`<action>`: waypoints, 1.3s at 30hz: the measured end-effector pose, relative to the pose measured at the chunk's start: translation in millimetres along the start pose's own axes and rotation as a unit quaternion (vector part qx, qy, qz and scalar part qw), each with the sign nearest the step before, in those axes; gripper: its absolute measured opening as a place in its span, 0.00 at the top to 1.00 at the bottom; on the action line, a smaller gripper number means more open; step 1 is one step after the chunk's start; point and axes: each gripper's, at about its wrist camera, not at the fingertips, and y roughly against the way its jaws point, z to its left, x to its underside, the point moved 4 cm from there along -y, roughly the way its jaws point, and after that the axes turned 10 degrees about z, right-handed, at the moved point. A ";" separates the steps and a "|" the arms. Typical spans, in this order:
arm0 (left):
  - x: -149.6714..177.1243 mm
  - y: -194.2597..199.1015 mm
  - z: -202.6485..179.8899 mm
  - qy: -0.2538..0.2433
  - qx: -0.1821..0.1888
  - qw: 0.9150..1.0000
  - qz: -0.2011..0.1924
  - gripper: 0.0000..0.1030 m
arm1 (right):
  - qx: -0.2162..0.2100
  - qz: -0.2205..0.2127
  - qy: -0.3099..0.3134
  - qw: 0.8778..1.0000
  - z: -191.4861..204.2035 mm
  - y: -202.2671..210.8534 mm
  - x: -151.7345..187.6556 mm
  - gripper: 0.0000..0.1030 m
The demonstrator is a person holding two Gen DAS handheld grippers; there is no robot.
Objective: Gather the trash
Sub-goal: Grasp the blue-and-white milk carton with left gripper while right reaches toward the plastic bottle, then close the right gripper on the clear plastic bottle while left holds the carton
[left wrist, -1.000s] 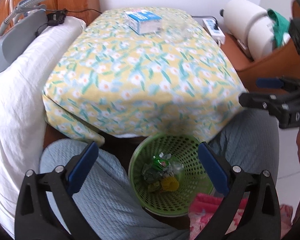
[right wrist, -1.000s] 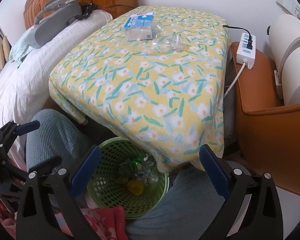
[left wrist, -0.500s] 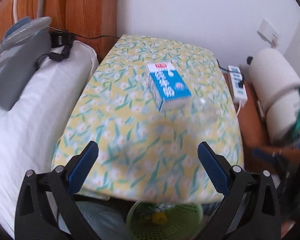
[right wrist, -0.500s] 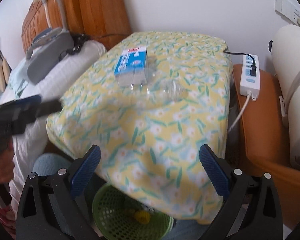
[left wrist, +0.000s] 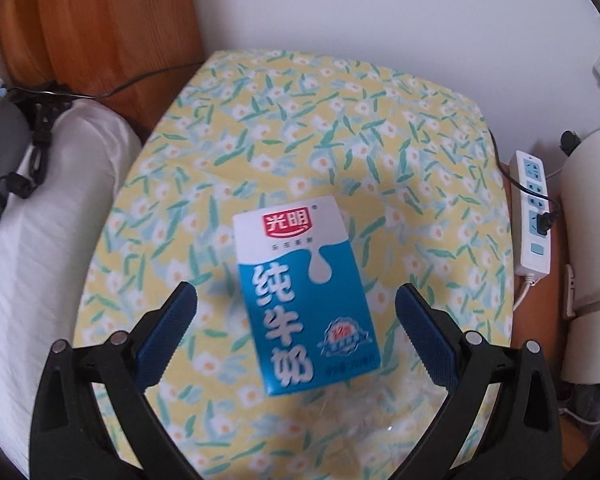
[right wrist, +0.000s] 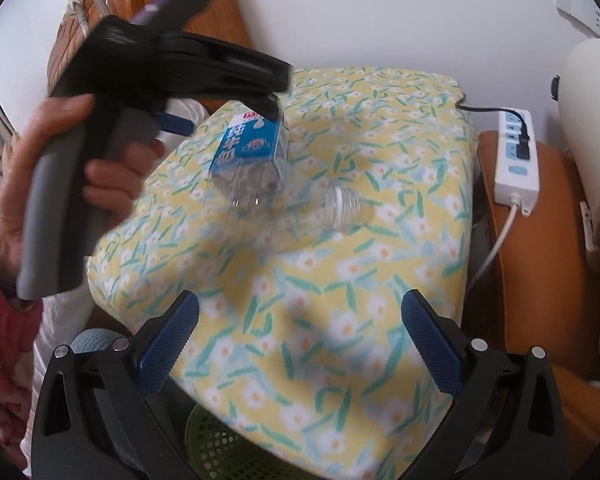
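Note:
A blue and white milk carton [left wrist: 306,300] lies on the yellow flowered table [left wrist: 340,140]. My left gripper [left wrist: 296,332] is open and hovers just above the carton, its blue pads on either side. A clear plastic bottle [right wrist: 292,204] lies on its side next to the carton [right wrist: 252,140]; in the left wrist view it shows faintly at lower right [left wrist: 372,412]. My right gripper [right wrist: 300,344] is open and empty over the table's near edge. The green mesh bin [right wrist: 220,452] peeks out below the table.
A white pillow [left wrist: 40,240] and wooden headboard [left wrist: 100,20] lie to the left. A white power strip [right wrist: 516,152] sits on an orange stand [right wrist: 540,260] to the right, beside a white cylinder [left wrist: 588,240]. The hand-held left gripper body [right wrist: 140,92] fills the upper left of the right wrist view.
Both grippers rose from the bin and moved forward over the table. The left gripper closed in on the milk carton. Both stayed open.

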 end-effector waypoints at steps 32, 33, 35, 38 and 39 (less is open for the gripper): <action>83.9 74.1 103.2 0.050 -0.008 0.995 -0.090 0.32 | 0.005 0.007 -0.018 1.000 37.3 -0.6 -38.5 0.03; 93.1 76.2 107.1 0.049 -0.005 0.995 -0.091 0.32 | 0.016 0.011 -0.017 1.000 39.0 -3.1 -41.5 0.03; 108.9 81.2 113.7 0.049 -0.002 0.994 -0.097 0.32 | 0.029 0.013 -0.023 0.999 41.0 -8.1 -46.4 0.03; 128.8 86.1 120.3 0.046 0.000 0.994 -0.104 0.32 | 0.047 0.020 -0.036 0.998 35.9 -18.5 -54.3 0.03; 134.5 86.7 121.9 0.045 0.005 0.994 -0.103 0.32 | 0.048 0.028 -0.041 0.998 31.3 -24.2 -57.7 0.03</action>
